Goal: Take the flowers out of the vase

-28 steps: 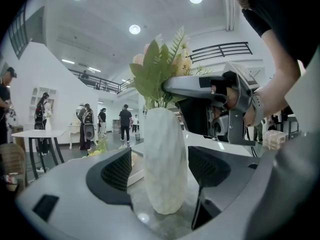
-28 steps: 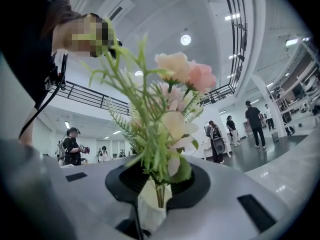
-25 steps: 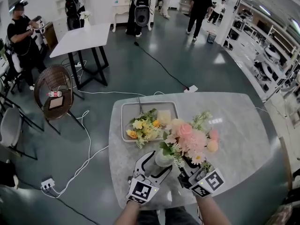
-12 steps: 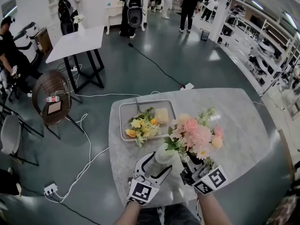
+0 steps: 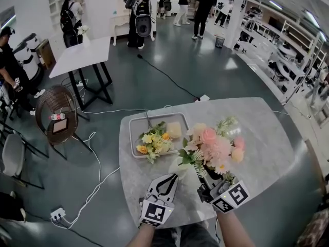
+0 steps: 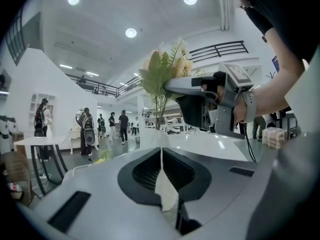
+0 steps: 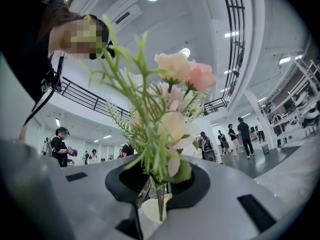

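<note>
1. Clamped by the stems between the jaws of the right tool (image 5: 206, 185) (image 7: 159, 189): pink flowers (image 5: 216, 148) (image 7: 172, 111), blooms raised over the near part of the counter (image 5: 257, 153).
2. Directly under those stems, by the counter's front edge: white vase (image 5: 186, 176) (image 7: 149, 217). Cannot tell whether the stem ends are out of its mouth.
3. Just left of the vase: left tool (image 5: 168, 181) (image 6: 161, 159), jaws together, gripping nothing, only a pale sliver showing in the slit.
4. Farther back on the counter, apart from the vase: grey tray (image 5: 134, 123) with yellow flowers (image 5: 151, 140) lying in it.
5. Beyond the counter, on the dark floor: wicker chair (image 5: 55, 109), white table (image 5: 82, 55), several people standing.
</note>
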Demonstrator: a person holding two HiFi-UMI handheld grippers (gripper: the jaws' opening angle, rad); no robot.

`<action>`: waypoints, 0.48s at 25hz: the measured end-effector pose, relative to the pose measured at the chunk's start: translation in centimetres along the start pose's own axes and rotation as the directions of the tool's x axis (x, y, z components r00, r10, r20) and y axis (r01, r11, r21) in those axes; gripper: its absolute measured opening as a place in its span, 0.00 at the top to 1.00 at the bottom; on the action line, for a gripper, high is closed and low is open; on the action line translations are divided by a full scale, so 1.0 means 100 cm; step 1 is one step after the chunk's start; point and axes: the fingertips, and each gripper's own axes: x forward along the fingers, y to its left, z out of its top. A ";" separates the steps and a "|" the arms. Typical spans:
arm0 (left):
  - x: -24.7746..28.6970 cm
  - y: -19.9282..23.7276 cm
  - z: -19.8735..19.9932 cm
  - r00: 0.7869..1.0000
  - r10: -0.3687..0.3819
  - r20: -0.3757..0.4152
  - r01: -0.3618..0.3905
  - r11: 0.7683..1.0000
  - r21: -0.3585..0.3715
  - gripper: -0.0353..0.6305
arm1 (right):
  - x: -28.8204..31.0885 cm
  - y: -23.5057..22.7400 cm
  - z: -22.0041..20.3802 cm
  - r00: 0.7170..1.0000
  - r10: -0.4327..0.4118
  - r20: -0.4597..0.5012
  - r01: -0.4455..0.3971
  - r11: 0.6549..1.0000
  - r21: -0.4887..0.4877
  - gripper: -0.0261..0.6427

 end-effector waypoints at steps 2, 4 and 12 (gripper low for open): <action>-0.003 0.000 0.000 1.000 -0.004 -0.005 0.004 1.000 0.001 0.91 | 0.001 0.002 0.002 1.000 -0.002 0.001 0.002 1.000 -0.003 0.81; -0.003 -0.002 -0.001 1.000 -0.009 -0.011 0.009 1.000 -0.003 0.91 | 0.000 0.003 0.004 1.000 -0.004 -0.003 0.004 1.000 -0.006 0.81; -0.007 0.005 -0.012 0.999 0.016 -0.031 -0.018 0.998 -0.055 0.91 | 0.003 0.010 0.014 1.000 0.002 0.009 -0.002 1.000 -0.013 0.81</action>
